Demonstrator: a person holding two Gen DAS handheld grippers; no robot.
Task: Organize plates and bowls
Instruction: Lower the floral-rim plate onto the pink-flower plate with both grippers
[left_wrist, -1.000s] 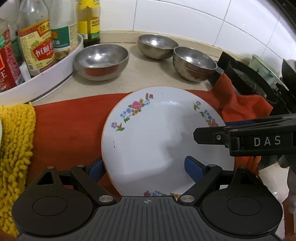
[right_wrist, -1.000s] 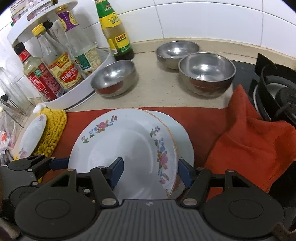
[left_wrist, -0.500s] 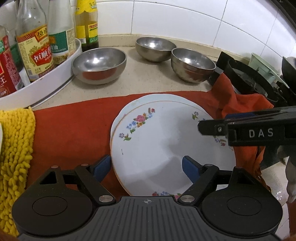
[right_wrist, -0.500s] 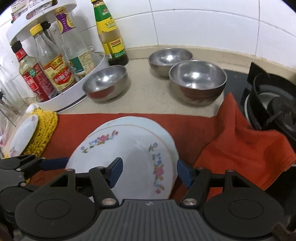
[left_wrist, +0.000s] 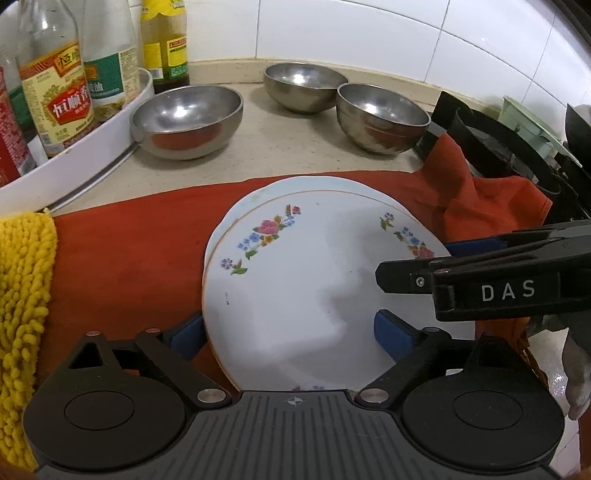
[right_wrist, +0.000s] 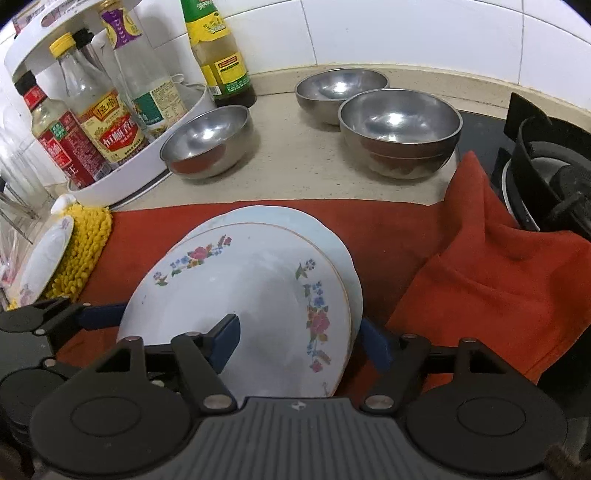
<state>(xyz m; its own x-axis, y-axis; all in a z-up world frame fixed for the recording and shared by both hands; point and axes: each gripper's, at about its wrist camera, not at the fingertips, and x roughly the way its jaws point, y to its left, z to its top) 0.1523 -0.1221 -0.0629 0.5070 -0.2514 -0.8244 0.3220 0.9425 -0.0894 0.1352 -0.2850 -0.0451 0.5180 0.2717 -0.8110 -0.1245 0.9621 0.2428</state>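
Note:
A white floral plate (left_wrist: 306, 280) (right_wrist: 243, 295) lies on a plain pale plate (left_wrist: 325, 184) (right_wrist: 295, 221) on the red cloth (left_wrist: 122, 258) (right_wrist: 480, 277). My left gripper (left_wrist: 288, 332) straddles the floral plate's left rim, one pad over it and one beside its edge; the jaws are opening. My right gripper (right_wrist: 301, 343) straddles the right rim the same way, also opening. Each gripper shows in the other's view: the right gripper (left_wrist: 480, 273), the left gripper (right_wrist: 55, 321). Three steel bowls (left_wrist: 186, 122) (left_wrist: 304, 86) (left_wrist: 382, 116) stand behind on the counter.
A white turntable rack of sauce bottles (left_wrist: 55, 92) (right_wrist: 99, 122) stands at the back left. A yellow mat (left_wrist: 22, 314) (right_wrist: 83, 251) lies at the left, with a small plate (right_wrist: 44, 266) beside it. A black stove burner (left_wrist: 498, 147) (right_wrist: 546, 184) is at the right.
The floral plate, tilted up a second ago, has come down flat onto the plain plate. Both grippers' jaws have widened around its rim.

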